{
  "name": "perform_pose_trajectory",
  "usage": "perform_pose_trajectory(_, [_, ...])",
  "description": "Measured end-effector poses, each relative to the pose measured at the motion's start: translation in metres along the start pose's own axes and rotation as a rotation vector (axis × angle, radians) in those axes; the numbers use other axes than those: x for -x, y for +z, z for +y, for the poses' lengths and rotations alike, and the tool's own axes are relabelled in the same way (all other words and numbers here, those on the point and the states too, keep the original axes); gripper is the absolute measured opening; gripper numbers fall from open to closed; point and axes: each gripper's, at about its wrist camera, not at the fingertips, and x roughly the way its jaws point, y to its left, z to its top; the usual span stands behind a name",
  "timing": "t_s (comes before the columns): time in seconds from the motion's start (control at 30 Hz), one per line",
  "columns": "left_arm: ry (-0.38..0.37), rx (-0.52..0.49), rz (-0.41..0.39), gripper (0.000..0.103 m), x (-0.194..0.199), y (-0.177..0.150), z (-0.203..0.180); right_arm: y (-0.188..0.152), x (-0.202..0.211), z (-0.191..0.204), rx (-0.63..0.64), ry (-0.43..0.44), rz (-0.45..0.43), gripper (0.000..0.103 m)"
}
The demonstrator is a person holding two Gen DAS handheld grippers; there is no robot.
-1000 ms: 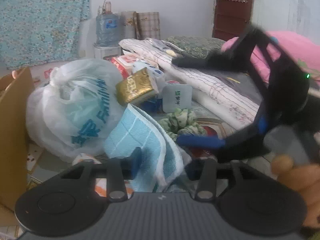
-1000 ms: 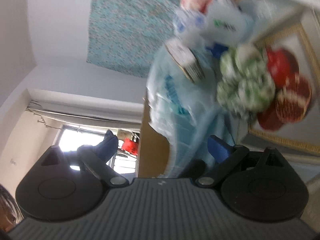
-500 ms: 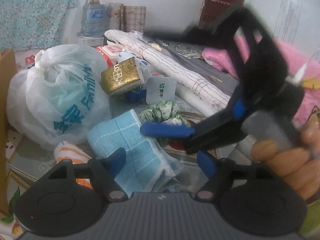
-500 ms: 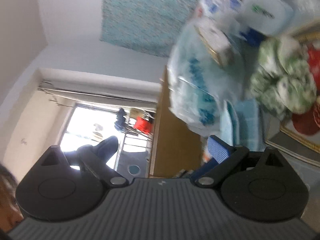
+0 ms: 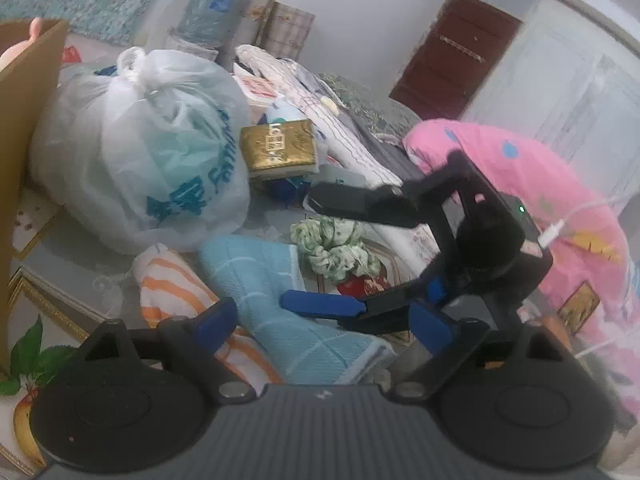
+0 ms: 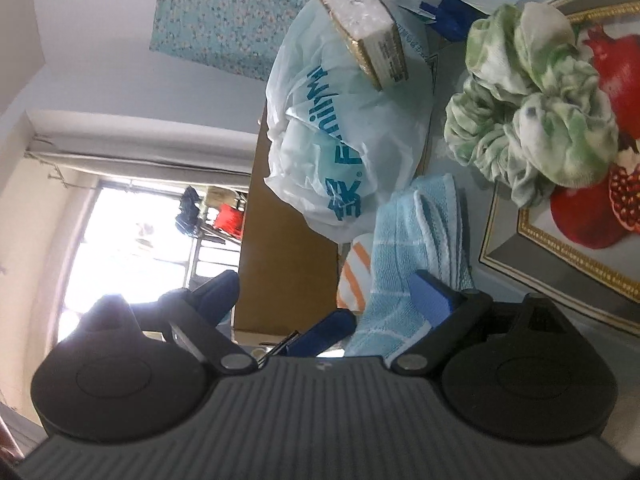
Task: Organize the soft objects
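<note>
two tools wide apart, nothing gripped, hovering over a heap of soft things

nearest, the left tool (image 5: 320, 326) has just been opening, and the folded blue towel (image 5: 280, 300) lies loose between its jaws beside an orange-striped cloth (image 5: 180, 292). the right tool (image 5: 298, 250) reaches in from the right, its jaws spread wide and just easing inward, one above and one below the green scrunchie (image 5: 334, 248). the likely step is picking the scrunchie: best close on its bunched middle, clear of the towel's edge. farther back sit a white plastic bag (image 5: 152, 152) and a gold tissue pack (image 5: 280, 148).
</note>
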Motion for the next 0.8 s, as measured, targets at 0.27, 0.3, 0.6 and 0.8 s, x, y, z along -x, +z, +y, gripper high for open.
perform_pose_trajectory(0.27, [0.164,-0.113,0.065,0.070,-0.018,0.015,-0.016,0.000,0.010,-0.006,0.017,-0.005,0.000,0.092])
perform_pose_trajectory(0.3, [0.183,-0.120,0.086,0.067,-0.023,0.017,-0.016,0.000,0.011,-0.007,0.016,-0.001,0.000,0.092])
perform_pose_trajectory(0.6, [0.204,-0.125,0.252,0.057,-0.050,0.036,-0.008,0.003,0.025,-0.014,0.004,0.030,-0.035,0.091])
perform_pose_trajectory(0.8, [0.166,-0.084,0.330,0.068,-0.065,0.045,-0.004,0.001,0.037,-0.021,0.003,0.047,-0.071,0.091])
